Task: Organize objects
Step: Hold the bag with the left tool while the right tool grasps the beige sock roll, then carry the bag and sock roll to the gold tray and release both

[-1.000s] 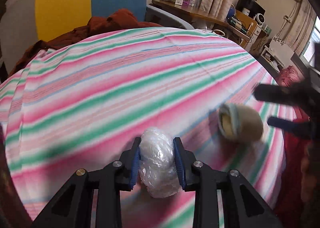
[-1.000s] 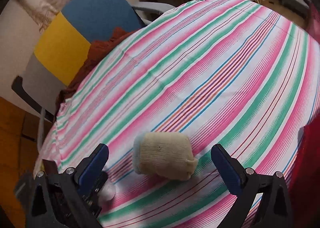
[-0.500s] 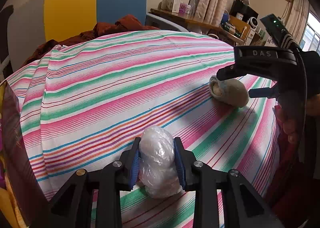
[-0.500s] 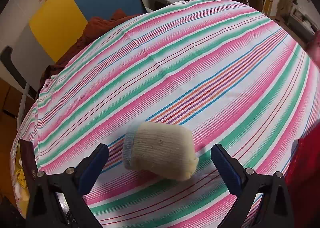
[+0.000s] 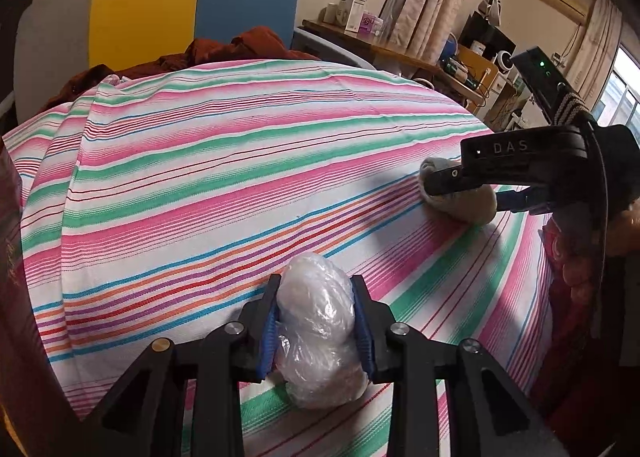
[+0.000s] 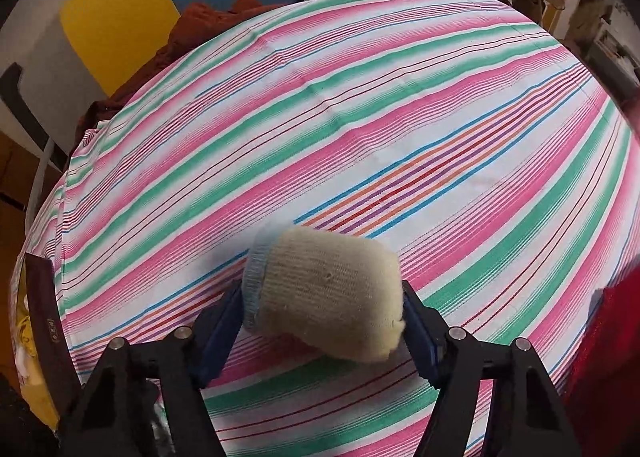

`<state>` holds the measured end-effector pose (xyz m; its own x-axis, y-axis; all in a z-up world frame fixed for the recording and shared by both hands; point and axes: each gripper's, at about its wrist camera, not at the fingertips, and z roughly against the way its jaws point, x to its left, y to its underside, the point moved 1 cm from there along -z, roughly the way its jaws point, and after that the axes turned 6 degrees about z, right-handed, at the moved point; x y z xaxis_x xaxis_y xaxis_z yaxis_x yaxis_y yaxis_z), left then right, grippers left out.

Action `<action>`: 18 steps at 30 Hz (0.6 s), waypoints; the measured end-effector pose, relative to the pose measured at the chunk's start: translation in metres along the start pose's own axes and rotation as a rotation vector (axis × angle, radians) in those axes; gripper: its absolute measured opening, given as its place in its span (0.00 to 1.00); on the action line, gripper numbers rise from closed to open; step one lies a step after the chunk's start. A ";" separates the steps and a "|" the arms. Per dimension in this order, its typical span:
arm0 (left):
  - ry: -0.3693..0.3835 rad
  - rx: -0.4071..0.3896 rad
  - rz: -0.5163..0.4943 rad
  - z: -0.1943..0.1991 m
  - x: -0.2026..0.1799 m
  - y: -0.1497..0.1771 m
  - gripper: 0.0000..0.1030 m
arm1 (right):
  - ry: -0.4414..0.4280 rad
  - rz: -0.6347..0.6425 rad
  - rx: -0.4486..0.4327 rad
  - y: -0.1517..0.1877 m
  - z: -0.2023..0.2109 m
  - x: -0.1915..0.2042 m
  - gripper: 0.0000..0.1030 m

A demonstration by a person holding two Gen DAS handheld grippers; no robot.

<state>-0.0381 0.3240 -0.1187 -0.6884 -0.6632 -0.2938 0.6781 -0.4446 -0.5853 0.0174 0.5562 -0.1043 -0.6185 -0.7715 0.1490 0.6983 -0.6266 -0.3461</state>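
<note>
Near the right-hand edge of the striped cloth [image 6: 360, 105], the right gripper [image 6: 322, 307] has its blue pads against both ends of a rolled cream sock [image 6: 326, 297], the pale blue cuff at the left pad and the rounded toe end at the right. The jaws stand at roughly half their span, set by the roll's length, and they look to be clamped on it, though the roll rests on the cloth and is not lifted. The left wrist view shows that same sock [image 5: 460, 197] low on the cloth with the right gripper [image 5: 466, 193] over it.

The risk here, as I judge it, is the soft roll: squeezed end to end it may buckle, or the loose toe flap (it juts past the right pad) may slip out on the lift, letting the bundle sag or unroll. A pad dragging low could also snag and pucker the cloth.

At the near edge, the left gripper [image 5: 316, 321] is closed narrowly on a crumpled clear plastic bag [image 5: 316, 325], which bulges above and below the pads. The bag is slick and springy, so it could squirt free if the grip eases. Bag and sock lie well apart.
</note>
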 end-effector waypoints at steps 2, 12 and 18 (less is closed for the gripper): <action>-0.008 0.000 -0.006 -0.001 -0.001 0.000 0.33 | -0.028 0.005 0.000 -0.001 0.001 0.000 0.71; -0.086 -0.026 -0.030 0.029 -0.013 -0.004 0.29 | -0.114 0.059 -0.053 0.005 0.014 0.013 0.71; -0.123 -0.132 -0.045 0.080 -0.022 -0.011 0.30 | -0.158 0.118 -0.108 0.009 0.035 0.019 0.71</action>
<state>-0.0098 0.2948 -0.0452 -0.6749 -0.7168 -0.1752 0.6023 -0.3979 -0.6920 0.0244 0.5320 -0.0723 -0.4651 -0.8516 0.2417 0.7144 -0.5223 -0.4656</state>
